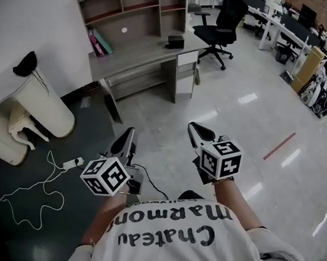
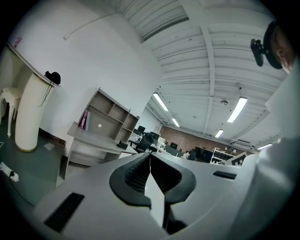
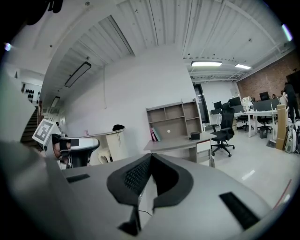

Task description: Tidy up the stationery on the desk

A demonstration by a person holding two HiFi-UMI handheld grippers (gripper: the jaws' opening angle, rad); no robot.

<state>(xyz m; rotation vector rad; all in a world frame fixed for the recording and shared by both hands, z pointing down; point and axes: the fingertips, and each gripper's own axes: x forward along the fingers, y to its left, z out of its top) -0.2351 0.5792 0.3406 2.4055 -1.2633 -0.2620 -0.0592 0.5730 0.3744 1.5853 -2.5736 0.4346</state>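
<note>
A grey desk point(image 1: 139, 51) with a shelf unit stands against the wall, far ahead of me across the tiled floor. On it are pink and teal books point(image 1: 100, 43) and a small black box point(image 1: 175, 40). My left gripper point(image 1: 125, 142) and right gripper point(image 1: 198, 131) are held out over the floor, well short of the desk. Both point toward it. In the left gripper view the left gripper point(image 2: 150, 155) has its jaws together with nothing between them, and the desk point(image 2: 96, 139) is small beyond them. In the right gripper view the right gripper point(image 3: 151, 157) is likewise shut and empty.
A black office chair point(image 1: 223, 20) stands right of the desk. A white rounded cabinet point(image 1: 37, 110) sits at the left on a dark mat, with a power strip and white cable point(image 1: 71, 161) on the floor. More desks and bags point(image 1: 320, 94) fill the far right.
</note>
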